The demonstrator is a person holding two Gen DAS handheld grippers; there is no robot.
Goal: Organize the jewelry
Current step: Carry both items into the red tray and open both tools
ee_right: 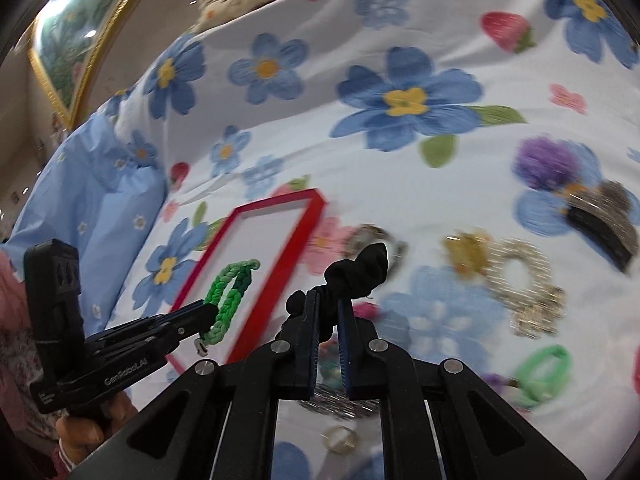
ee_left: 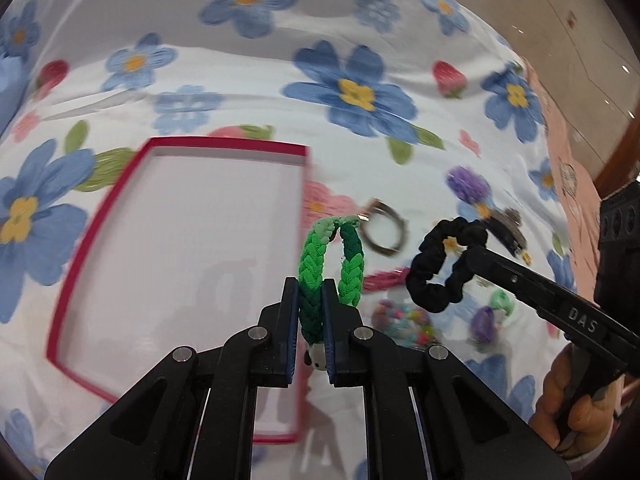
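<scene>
My left gripper (ee_left: 310, 292) is shut on a green braided hair band (ee_left: 330, 264) and holds it in the air just right of the red-rimmed white tray (ee_left: 100, 208). It also shows in the right wrist view (ee_right: 208, 320) with the green band (ee_right: 230, 296) over the tray (ee_right: 316, 204). My right gripper (ee_right: 328, 304) is shut on a black scrunchie (ee_right: 356, 272), held above the bed. In the left wrist view the right gripper (ee_left: 474, 254) holds the scrunchie (ee_left: 440, 268) right of the green band.
A flowered bedsheet (ee_left: 360, 92) covers the bed. Loose jewelry lies on it: a metal ring bracelet (ee_left: 384, 228), a purple pompom tie (ee_right: 548, 160), a black hair clip (ee_right: 604, 220), gold sparkly pieces (ee_right: 520, 280), a green ring (ee_right: 544, 368), colourful beads (ee_left: 404, 320).
</scene>
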